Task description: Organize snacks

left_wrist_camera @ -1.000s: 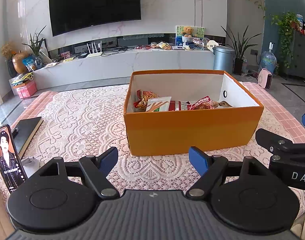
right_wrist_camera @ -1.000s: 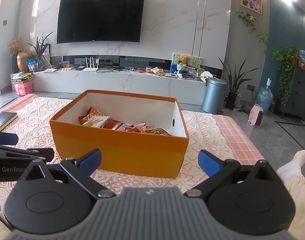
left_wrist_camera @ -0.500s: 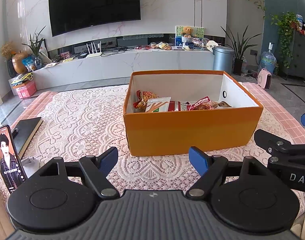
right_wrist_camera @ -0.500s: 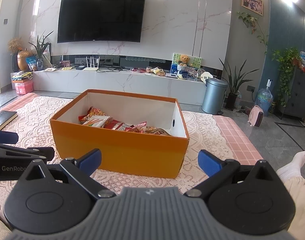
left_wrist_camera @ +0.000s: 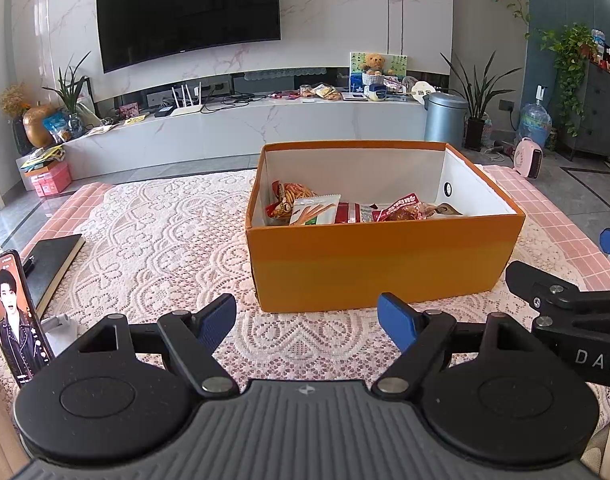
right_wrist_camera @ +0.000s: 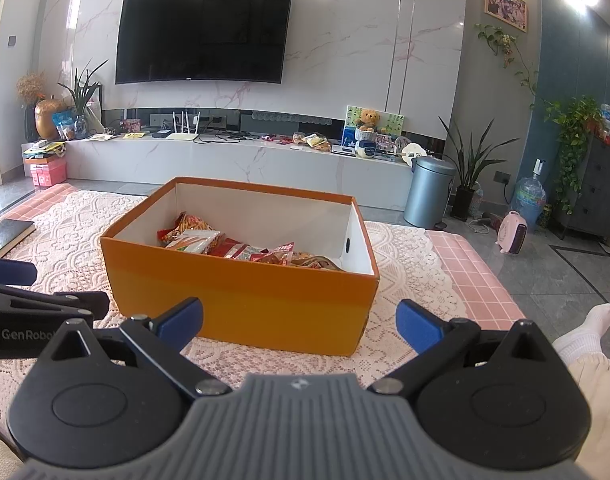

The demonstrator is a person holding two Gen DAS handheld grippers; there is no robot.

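Phone (left_wrist_camera: 13, 316) propped far left, black book (left_wrist_camera: 51, 264) beside it on the lace cloth (left_wrist_camera: 157, 240). Orange box (left_wrist_camera: 381, 264) centre, long axis left-right, snack packets (left_wrist_camera: 317, 210) inside. Left gripper (left_wrist_camera: 307, 316) and right gripper (right_wrist_camera: 299, 320) both spread wide, empty, short of box.

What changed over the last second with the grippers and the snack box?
Nothing visibly changed. The left gripper and right gripper stay open and empty, short of the orange box; the snack packets lie inside as before.
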